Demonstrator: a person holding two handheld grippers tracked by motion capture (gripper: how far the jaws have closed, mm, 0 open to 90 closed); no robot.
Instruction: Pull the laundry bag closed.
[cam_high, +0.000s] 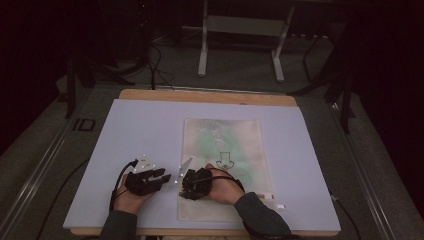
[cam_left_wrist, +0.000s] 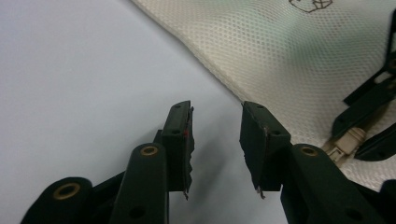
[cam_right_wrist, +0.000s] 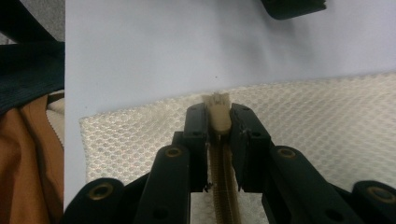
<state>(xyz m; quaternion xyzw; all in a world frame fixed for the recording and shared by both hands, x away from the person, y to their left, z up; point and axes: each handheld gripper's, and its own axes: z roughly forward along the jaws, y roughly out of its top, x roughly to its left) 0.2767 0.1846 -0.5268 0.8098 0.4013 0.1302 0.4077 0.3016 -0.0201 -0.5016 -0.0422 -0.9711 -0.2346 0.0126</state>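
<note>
The mesh bag (cam_high: 222, 165) lies flat on the pale sheet (cam_high: 140, 130) covering the surface, its long axis running away from the person, with something green showing faintly through the weave and a small dark drawing printed on it. Its zipper runs along the near short edge, and the zipper pull (cam_right_wrist: 218, 114) sits close to the bag's near left corner. The right gripper (cam_high: 194, 184) rests over that corner, and in the right gripper view its jaws are closed onto the beige pull, one pad on each side, with the zipper track (cam_right_wrist: 223, 186) running back between them toward the camera. So the zip line lies crosswise to the bag's length, and any slide of the pull would probably go along that near edge toward the person's right, where the rest of the track lies.

The left gripper (cam_high: 150, 180) sits just beside the bag on the bare sheet, off its left edge. In the left gripper view its jaws stand apart with a clear gap and nothing between them; the bag's edge (cam_left_wrist: 219, 84) passes just ahead of the tips. It looks well placed to pin or pinch that corner while the right one pulls, being the nearer of the two to the free mesh
</note>
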